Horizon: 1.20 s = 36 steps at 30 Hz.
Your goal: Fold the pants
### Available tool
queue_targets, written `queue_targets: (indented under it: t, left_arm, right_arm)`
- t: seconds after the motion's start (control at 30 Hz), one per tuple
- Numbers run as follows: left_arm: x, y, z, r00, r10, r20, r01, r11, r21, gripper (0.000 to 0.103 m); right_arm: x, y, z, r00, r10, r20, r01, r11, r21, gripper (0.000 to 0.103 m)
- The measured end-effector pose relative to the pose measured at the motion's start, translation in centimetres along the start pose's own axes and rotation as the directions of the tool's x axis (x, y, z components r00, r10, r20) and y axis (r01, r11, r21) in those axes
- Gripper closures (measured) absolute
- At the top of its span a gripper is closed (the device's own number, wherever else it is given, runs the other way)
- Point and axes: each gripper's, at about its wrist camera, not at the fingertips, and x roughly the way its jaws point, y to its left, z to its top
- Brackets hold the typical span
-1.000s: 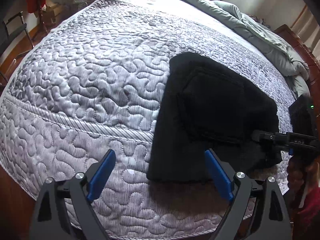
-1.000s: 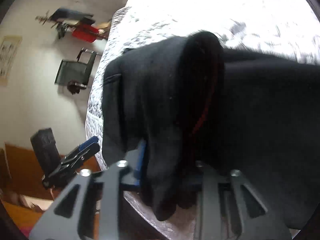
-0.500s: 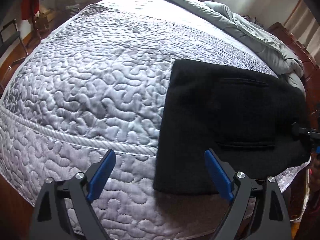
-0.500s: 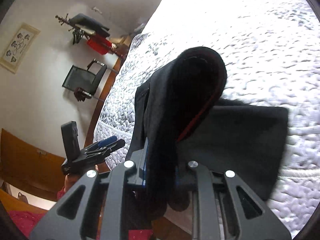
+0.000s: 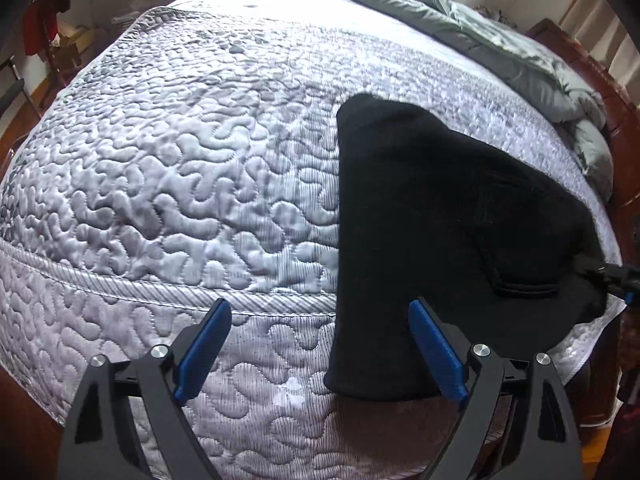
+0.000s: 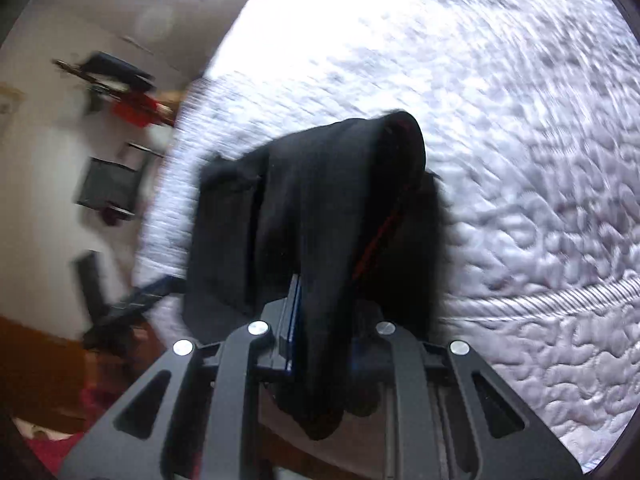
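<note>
Black pants lie folded on the quilted grey mattress, near its front right corner, with the near end hanging over the edge. My left gripper is open and empty, just in front of the pants' near left corner. My right gripper is shut on a bunched fold of the pants, which drapes over its fingers; a red inner trim shows. In the left wrist view the right gripper holds the pants' right edge.
A grey-green duvet is bunched along the far right of the bed. A dark wooden bed frame runs along the right. A chair and a coat rack stand by the wall beyond the bed.
The right gripper has kept hold of the pants' edge and swung, so the right wrist view is blurred. The top layer of the pants has shifted. The left gripper has stayed open.
</note>
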Motion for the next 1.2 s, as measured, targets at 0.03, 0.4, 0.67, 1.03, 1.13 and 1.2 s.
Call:
queue_targets:
  t: [0.03,0.4,0.67,1.03,1.13,1.2]
  left_arm:
    - [0.4,-0.2,-0.1,1.000,0.003,-0.004,-0.003,1.000,0.007,0.012]
    - [1.0,-1.9,0.6,1.000,-0.016,0.004,0.016,0.998,0.060,0.006]
    - [2.7,-3.2,3.7,0.999,-0.025,-0.032,0.027,0.997,0.070,0.006]
    - [5.0,-4.0,3.4,0.994,-0.071,-0.081,0.074,0.997,0.029,0.005]
    - [5.7,-4.1,3.3,0.994,-0.065,-0.093,0.068,0.997,0.030,0.005]
    - [5.6,-3.6,3.3,0.991,-0.087,-0.099,0.089,0.996,0.011,0.005]
  right_arm:
    - [1.1,-0.4,-0.2,0.999,-0.029,-0.019,0.029,1.000,0.003,0.085]
    - [0.1,-0.3,-0.2,0.998,-0.056,0.030,0.057,0.998,-0.032,0.053]
    - [-0.8,-1.9,3.3,0.998,0.026,0.063,-0.027,1.000,0.015,0.057]
    - [1.1,-3.8,7.3,0.997,0.026,0.075,-0.033,0.995,0.090,0.090]
    - [3.1,-4.8,7.0,0.998,0.007,0.055,-0.013,0.994,0.109,0.090]
    - [2.6,-5.1,6.6,0.996,0.047,0.071,-0.055,0.991,0.120,0.087]
